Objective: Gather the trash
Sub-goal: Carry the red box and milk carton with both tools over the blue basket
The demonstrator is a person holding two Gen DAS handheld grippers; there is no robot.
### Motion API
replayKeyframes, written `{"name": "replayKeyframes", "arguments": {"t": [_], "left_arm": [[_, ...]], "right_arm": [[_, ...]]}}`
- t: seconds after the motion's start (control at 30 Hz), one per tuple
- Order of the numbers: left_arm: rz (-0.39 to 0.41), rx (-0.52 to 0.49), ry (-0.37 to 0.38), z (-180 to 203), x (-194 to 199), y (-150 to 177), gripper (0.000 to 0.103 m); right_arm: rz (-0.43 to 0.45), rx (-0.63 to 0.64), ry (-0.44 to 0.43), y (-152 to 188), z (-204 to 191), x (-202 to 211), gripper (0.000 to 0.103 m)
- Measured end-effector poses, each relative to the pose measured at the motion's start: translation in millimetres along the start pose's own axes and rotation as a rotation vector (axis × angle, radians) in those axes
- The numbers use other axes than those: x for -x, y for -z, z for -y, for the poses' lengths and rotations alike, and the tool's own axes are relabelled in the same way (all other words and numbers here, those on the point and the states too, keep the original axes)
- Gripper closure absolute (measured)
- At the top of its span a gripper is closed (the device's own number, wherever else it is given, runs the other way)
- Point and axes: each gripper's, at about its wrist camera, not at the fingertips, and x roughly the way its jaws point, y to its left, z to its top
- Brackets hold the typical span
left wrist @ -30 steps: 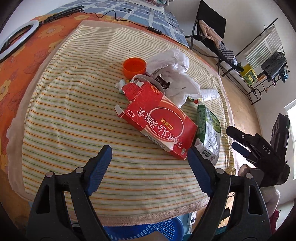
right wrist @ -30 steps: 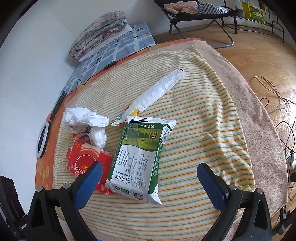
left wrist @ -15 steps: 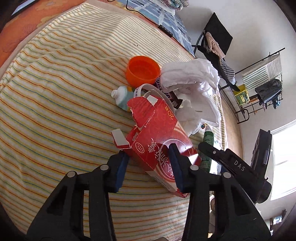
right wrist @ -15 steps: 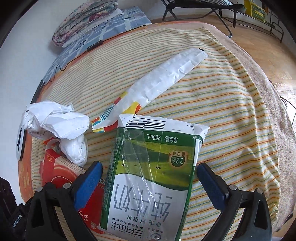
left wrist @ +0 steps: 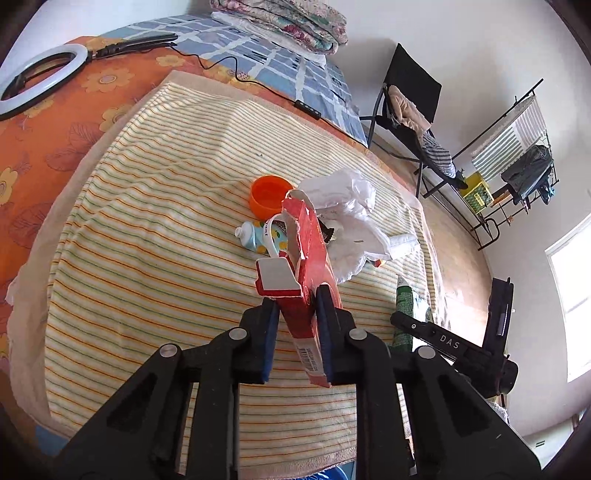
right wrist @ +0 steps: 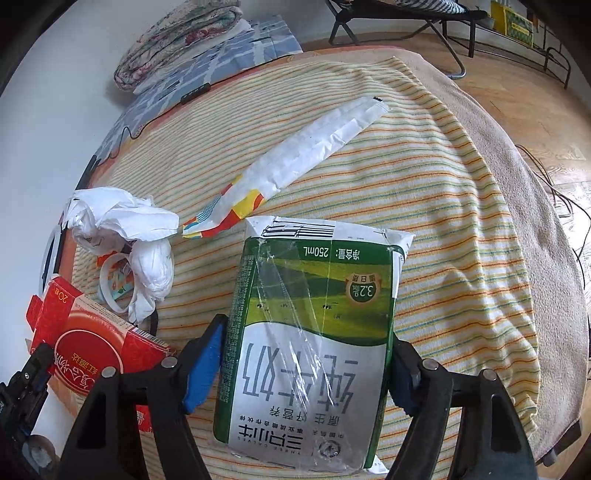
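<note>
My left gripper (left wrist: 297,302) is closing, and its blue pads press both faces of a torn red carton (left wrist: 310,251) that stands on edge above the striped blanket (left wrist: 147,221). Behind it lie an orange cap (left wrist: 267,195), a small tube (left wrist: 249,236) and a crumpled white bag (left wrist: 347,218). My right gripper (right wrist: 306,362) is closing on a green and white milk pouch (right wrist: 314,314), its pads against the pouch's two long sides. The pouch lies flat on the blanket. A long white wrapper (right wrist: 310,147) lies beyond it.
A ring light (left wrist: 40,77) and its cable lie on the orange sheet at the far left. Folded quilts (left wrist: 280,22) sit at the back. A black chair (left wrist: 410,99) and a drying rack (left wrist: 517,147) stand on the wooden floor to the right. A blue basket (left wrist: 332,474) shows below the blanket's near edge.
The left jaws went from wide open to closed on the red carton and tipped it up off the blanket. The right gripper came down over the milk pouch and narrowed onto it.
</note>
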Motion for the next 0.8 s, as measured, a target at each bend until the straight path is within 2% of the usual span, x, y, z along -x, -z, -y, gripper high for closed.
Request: {"name": "replayKeyframes", "arguments": {"t": [0.23, 0.43, 0.8], "left_arm": [[0.035, -0.057, -0.032, 11.7, 29.7, 11.9, 0.088], [0.077, -0.137, -0.052, 24.1, 64.4, 28.8, 0.089], [0.103, -0.2, -0.026, 35.1, 125.3, 76.9, 0.089]], "right_arm": [[0.017, 0.007, -0.03, 22.3, 6.9, 30.1, 0.025], [0.042, 0.068, -0.049, 44.4, 2.5, 63.8, 0.025], [0.089, 0.168, -0.114, 105.7, -10.2, 131.9, 0.025]]}}
